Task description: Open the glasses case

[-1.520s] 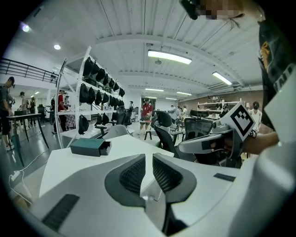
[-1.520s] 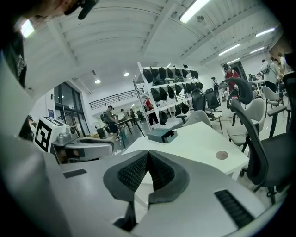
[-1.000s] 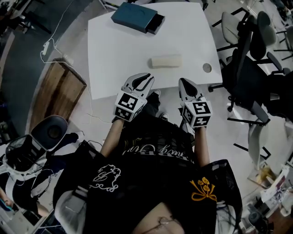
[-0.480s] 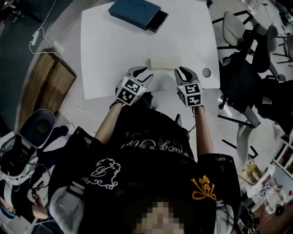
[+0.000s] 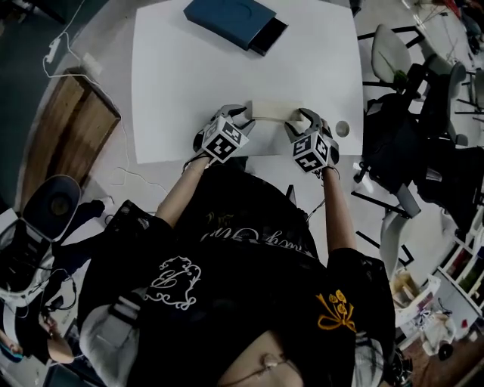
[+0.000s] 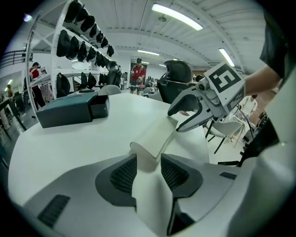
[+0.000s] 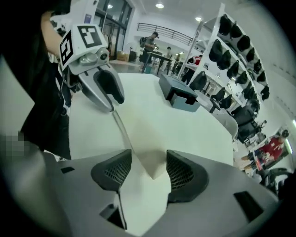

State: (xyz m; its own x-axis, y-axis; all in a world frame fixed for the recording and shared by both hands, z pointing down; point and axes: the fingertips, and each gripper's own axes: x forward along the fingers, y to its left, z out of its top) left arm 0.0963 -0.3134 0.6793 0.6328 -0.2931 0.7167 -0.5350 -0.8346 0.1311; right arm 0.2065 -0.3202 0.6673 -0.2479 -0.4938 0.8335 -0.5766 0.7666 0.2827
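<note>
A cream glasses case (image 5: 274, 109) lies closed near the front edge of the white table (image 5: 189, 83). My left gripper (image 5: 240, 118) is at its left end and my right gripper (image 5: 303, 119) at its right end. In the left gripper view the case (image 6: 157, 136) has one end between the jaws of the left gripper (image 6: 149, 159), which have just been opening and stand apart; the right gripper (image 6: 187, 118) is at the far end. In the right gripper view the case (image 7: 141, 143) reaches in between the jaws of the right gripper (image 7: 148, 158), also just opened. Neither gripper clamps the case.
A dark blue box (image 5: 231, 23) sits at the table's far edge. A round cable hole (image 5: 342, 128) is by the right gripper. Office chairs (image 5: 408, 143) crowd the right side, and a wooden board (image 5: 60, 128) leans left of the table.
Both grippers have gone forward and down from in front of the body to the two ends of the case. Their jaws, shut before, now stand apart.
</note>
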